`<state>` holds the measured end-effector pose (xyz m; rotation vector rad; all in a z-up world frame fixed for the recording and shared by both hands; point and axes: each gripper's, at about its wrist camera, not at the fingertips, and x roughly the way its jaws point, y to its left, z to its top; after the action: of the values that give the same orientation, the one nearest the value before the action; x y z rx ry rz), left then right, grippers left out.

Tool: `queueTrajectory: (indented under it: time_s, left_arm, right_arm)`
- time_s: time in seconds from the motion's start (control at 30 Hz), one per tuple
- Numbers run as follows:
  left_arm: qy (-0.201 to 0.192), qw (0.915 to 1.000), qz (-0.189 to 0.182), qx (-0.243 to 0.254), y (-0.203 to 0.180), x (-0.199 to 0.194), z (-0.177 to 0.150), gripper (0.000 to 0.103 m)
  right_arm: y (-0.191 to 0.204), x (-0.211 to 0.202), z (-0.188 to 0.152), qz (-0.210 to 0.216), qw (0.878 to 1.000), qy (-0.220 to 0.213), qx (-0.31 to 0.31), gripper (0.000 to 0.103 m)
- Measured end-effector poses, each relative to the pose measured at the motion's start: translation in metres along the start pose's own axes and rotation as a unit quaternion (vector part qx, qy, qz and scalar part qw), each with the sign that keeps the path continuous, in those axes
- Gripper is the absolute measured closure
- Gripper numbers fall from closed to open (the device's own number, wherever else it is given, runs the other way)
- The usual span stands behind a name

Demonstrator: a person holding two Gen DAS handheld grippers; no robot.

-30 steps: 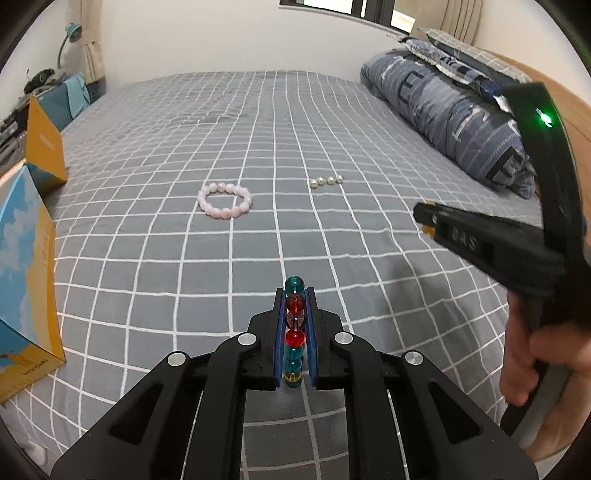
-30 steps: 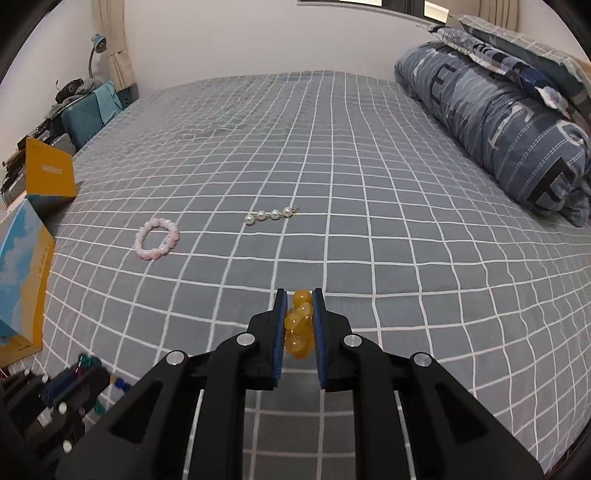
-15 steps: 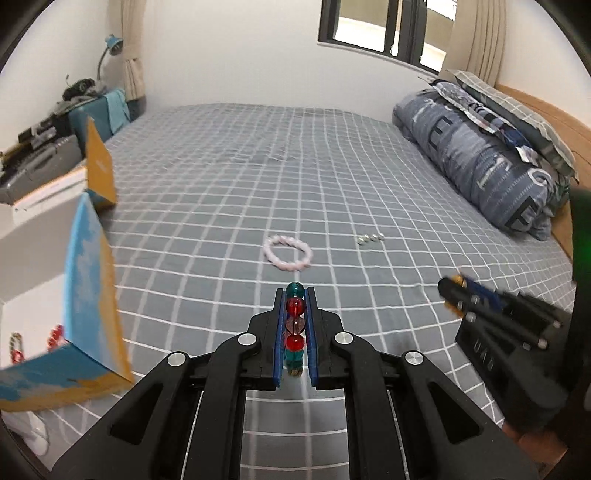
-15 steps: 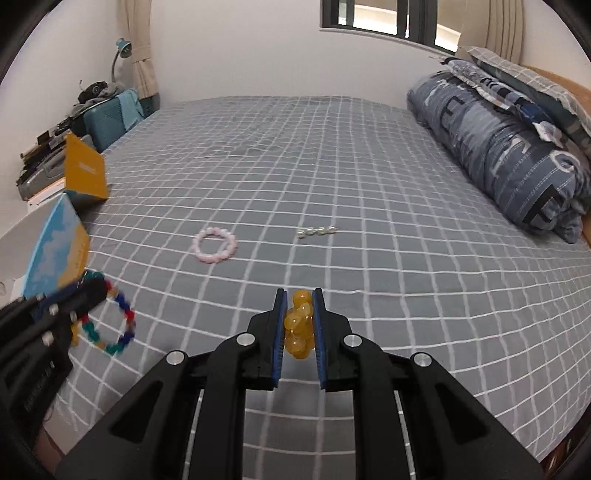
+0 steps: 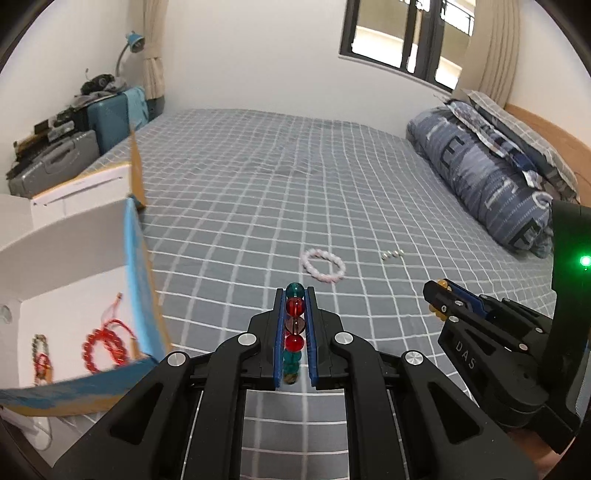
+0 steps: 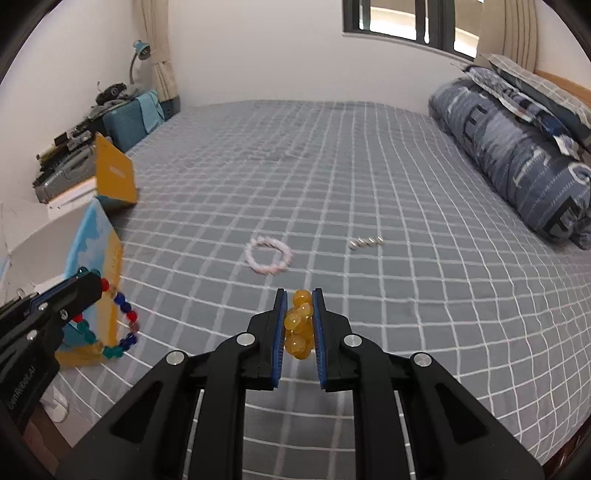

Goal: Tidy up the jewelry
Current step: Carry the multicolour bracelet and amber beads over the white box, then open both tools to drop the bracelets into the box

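- Grey, white-checked bedding covers a wide bed that serves as the work surface; a rolled blue quilt lies along its right edge under a dark-framed window, and suitcases with clutter stand beyond its left edge.
- At the bed's near left corner an open box with a white inside already holds red bead strings, so it looks like the collecting place.
- Left gripper is clenched on a multicoloured bead bracelet, which runs lengthwise between the pads; in the right wrist view its loop hangs free beside the box wall, probably ready to be lowered in.
- Right gripper is clamped on a bunched yellow bead bracelet, held above the bed's near edge, likely next for the box.
- Near the bed's middle, a pink bracelet and a short pearl strand lie apart, not yet gathered.
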<state>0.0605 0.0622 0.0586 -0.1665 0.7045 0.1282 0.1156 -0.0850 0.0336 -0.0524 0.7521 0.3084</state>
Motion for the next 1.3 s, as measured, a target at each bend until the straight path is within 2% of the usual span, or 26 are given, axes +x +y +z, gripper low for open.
queueTrajectory:
  time_s: [0.23,0.33,0.4,0.47,0.6,0.77,0.83,1.03,1.2,1.3]
  left_arm:
    - [-0.025,0.9983,0.049,-0.019,0.058,-0.044,0.023,0.094]
    - [-0.033,0.9958,0.078,-0.033,0.093,-0.064,0.028,0.094]
    - [-0.029,0.9935,0.1,-0.048,0.122,-0.073,0.03,0.094]
    - [-0.02,0.9909,0.117,-0.064,0.149,-0.078,0.03,0.094]
    - [-0.007,0.983,0.159,-0.09,0.201,-0.089,0.023,0.094]
    - [0.021,0.9754,0.184,-0.119,0.256,-0.099,0.006,0.094]
    - [0.039,0.9719,0.192,-0.131,0.271,-0.092,0.0,0.094]
    - [0.092,0.9643,0.196,-0.153,0.302,-0.052,-0.019,0.094]
    - [0.121,0.9615,0.192,-0.155,0.304,-0.027,-0.032,0.094]
    - [0.139,0.9596,0.187,-0.159,0.31,-0.017,-0.037,0.094]
  right_arm:
    - [0.074,-0.014,0.029,0.049,0.998,-0.009,-0.023,0.09]
    - [0.121,-0.021,0.04,0.076,0.996,-0.014,-0.043,0.09]
    - [0.152,-0.027,0.043,0.074,0.995,-0.03,-0.063,0.09]
    - [0.187,-0.03,0.044,0.091,0.992,-0.033,-0.085,0.09]
    - [0.242,-0.025,0.04,0.112,0.987,-0.021,-0.114,0.09]
    - [0.292,-0.008,0.029,0.138,0.98,0.011,-0.141,0.09]
    - [0.305,0.0,0.023,0.149,0.977,0.031,-0.147,0.09]
    - [0.321,0.031,0.005,0.137,0.975,0.075,-0.156,0.09]
    - [0.319,0.058,-0.006,0.131,0.971,0.126,-0.154,0.088]
    - [0.32,0.068,-0.011,0.131,0.968,0.141,-0.159,0.088]
